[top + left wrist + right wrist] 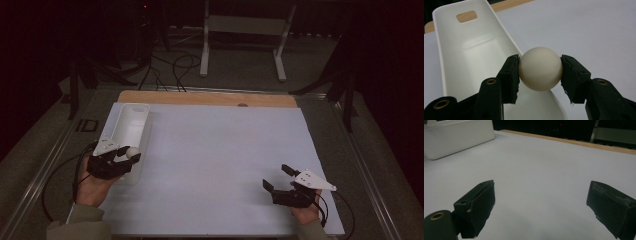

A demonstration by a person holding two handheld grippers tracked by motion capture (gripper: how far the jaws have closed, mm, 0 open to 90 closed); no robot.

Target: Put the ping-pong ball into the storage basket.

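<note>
A cream-white ball (540, 68) is pinched between the two black pads of my left gripper (540, 75). In the high view the ball (133, 153) hangs over the near end of a long white bin (131, 125) at the table's left side, with the left gripper (125, 157) shut on it. The bin (469, 62) lies empty below and behind the ball. My right gripper (280, 177) rests low over the white table (215, 160) at the front right, jaws wide apart with nothing between them (541, 207).
A wooden strip (207, 98) runs along the table's far edge. Cables (170, 70) and a white stand (245, 30) sit on the floor beyond. The bin's side (459, 137) shows far left in the right gripper view.
</note>
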